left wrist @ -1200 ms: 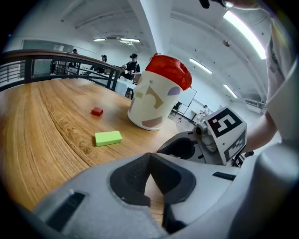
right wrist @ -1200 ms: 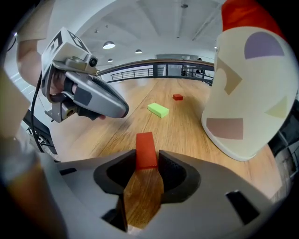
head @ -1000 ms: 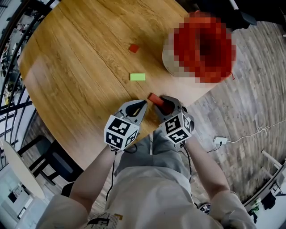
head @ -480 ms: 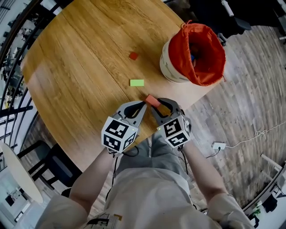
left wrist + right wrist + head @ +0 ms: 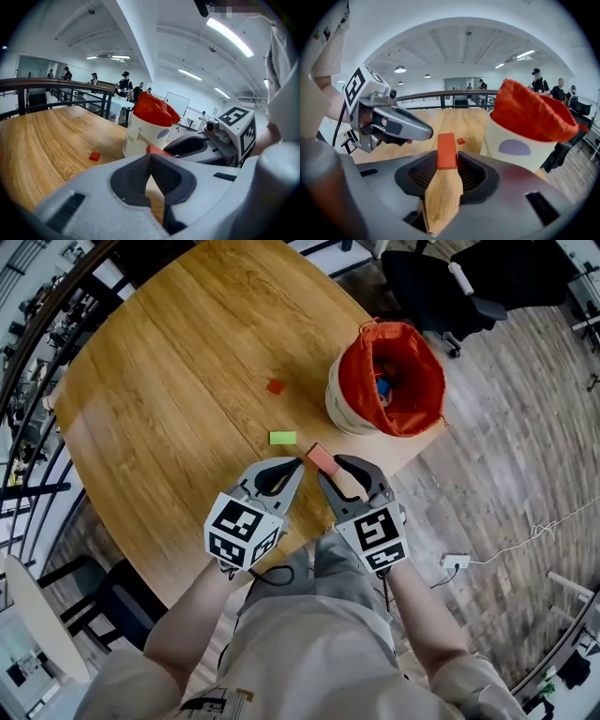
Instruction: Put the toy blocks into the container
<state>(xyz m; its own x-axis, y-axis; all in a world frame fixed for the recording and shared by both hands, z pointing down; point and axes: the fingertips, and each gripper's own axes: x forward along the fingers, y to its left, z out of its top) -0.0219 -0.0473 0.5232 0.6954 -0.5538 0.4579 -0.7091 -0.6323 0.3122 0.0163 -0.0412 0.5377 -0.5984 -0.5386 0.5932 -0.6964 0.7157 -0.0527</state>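
Beige short-sleeved shirt (image 5: 309, 652), grey trousers (image 5: 336, 557); grey left gripper (image 5: 298, 465) and right gripper (image 5: 329, 466) carry black-white marker cubes (image 5: 242, 531).

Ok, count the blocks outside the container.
3: red block in the right tool, green block on the table beyond it, small red block farther out. None looks hidden.

Table (image 5: 159, 352): container (image 5: 341, 401), green block (image 5: 282, 438), red cube (image 5: 275, 386)
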